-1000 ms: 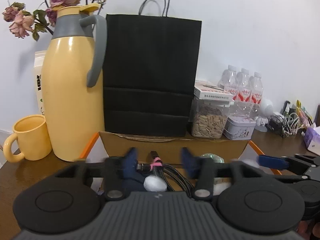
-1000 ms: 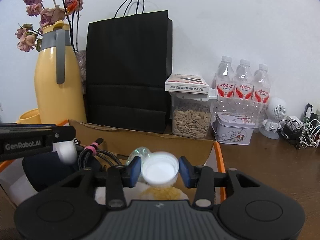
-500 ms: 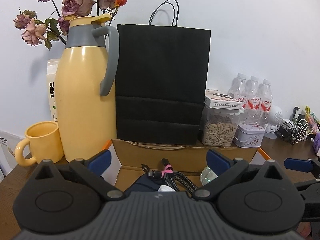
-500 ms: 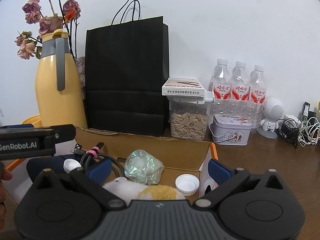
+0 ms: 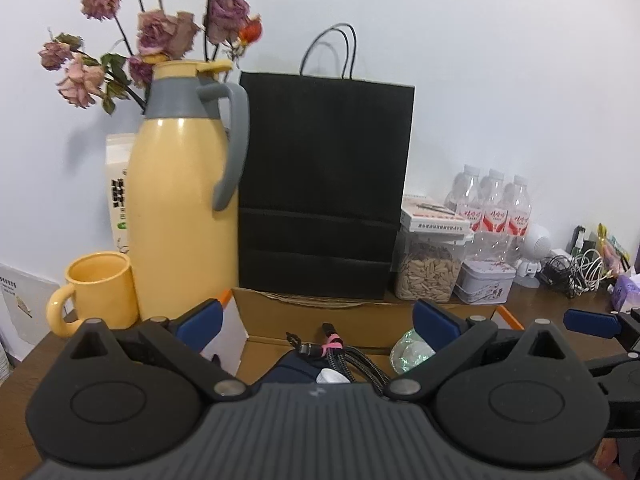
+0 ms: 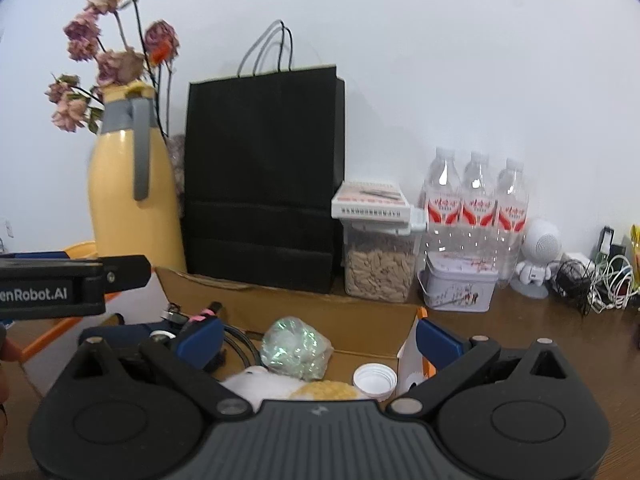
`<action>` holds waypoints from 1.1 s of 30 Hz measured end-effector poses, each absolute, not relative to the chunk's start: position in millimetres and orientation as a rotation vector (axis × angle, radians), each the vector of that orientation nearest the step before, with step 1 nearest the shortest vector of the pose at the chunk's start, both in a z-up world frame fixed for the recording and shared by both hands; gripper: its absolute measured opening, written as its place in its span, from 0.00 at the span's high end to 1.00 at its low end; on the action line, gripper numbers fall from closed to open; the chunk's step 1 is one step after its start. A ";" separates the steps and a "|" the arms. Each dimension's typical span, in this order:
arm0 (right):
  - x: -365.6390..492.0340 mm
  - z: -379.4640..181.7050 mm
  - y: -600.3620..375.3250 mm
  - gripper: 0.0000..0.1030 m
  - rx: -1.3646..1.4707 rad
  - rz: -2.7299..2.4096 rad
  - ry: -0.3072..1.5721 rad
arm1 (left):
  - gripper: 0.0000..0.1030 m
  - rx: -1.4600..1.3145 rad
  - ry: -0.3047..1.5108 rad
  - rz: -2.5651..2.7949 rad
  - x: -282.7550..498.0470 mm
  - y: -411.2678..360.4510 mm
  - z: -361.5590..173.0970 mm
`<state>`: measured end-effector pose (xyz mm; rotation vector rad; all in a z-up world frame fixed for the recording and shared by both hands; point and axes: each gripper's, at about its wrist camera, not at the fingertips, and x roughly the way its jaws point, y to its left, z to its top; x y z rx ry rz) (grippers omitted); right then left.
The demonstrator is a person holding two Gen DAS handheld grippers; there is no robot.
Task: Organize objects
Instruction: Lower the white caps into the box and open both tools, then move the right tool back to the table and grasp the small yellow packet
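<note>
Moved: white cap (image 6: 375, 377) released — lying in the cardboard box (image 6: 360, 322).
Right claw (image 6: 316, 338): spread wide, empty.
Left claw (image 5: 316, 322): wide, empty — above cables (image 5: 340, 354).

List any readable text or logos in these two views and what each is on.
"enRobot.AI": white letters on the left hand-held gripper, first letter cut off at the right wrist view's edge.
Water bottles: red and white labels, print too blurred to read.
Flat box on the seed jar: printed lines, unreadable.
White carton behind the yellow jug: black marks, unreadable.
Tin: pattern only, nothing legible.
</note>
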<state>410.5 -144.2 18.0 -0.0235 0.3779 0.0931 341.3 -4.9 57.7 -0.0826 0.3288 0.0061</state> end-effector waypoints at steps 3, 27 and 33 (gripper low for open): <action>396.5 24.7 -140.2 0.00 -0.036 0.104 0.362 | 0.00 -0.091 0.325 0.007 327.1 -0.1 63.4; 241.9 6.4 -107.0 0.00 -0.100 0.182 0.467 | 0.00 -0.053 0.462 0.049 187.0 42.7 50.9; 213.1 -17.3 -95.9 0.07 -0.115 0.226 0.548 | 0.00 -0.047 0.517 0.041 154.9 51.4 30.2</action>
